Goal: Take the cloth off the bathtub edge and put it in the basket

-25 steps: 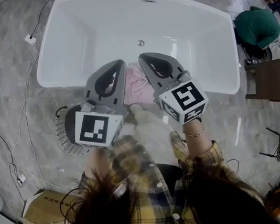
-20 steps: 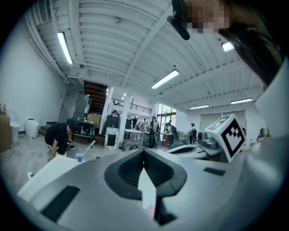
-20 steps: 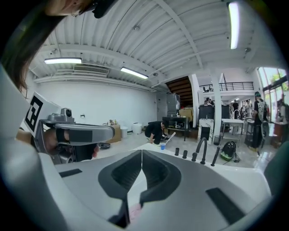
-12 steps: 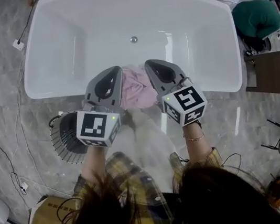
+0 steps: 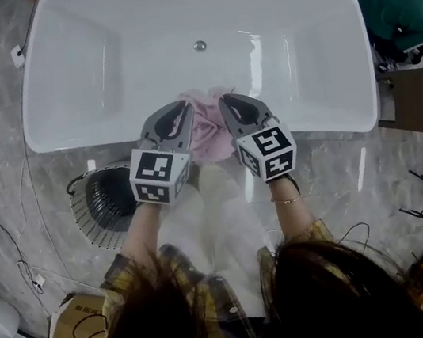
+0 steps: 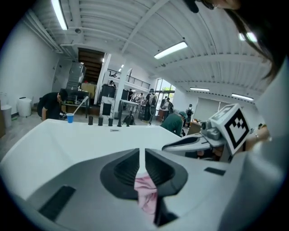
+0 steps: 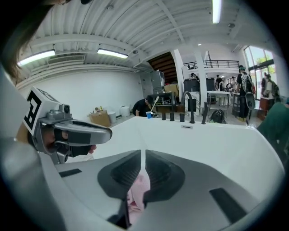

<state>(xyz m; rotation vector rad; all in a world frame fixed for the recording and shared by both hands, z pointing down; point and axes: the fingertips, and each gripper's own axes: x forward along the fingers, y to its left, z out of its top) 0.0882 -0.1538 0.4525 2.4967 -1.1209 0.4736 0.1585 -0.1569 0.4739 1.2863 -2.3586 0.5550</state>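
Nearest, on the floor at the person's left, stands the basket (image 5: 104,206). Just beyond, the left gripper (image 5: 181,110) and right gripper (image 5: 227,103) hover with jaws pressed together, empty. The pink cloth (image 5: 209,131) lies between their tips, draped across the bathtub edge (image 5: 86,138), equally near both.

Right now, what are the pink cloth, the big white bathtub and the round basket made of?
Pink cloth: soft matte fabric; it crumples into folds.
Bathtub: smooth glossy white, probably acrylic or enamel; lamp glare streaks its walls.
Basket: thin dark wire, likely metal; the floor shows through its bars.
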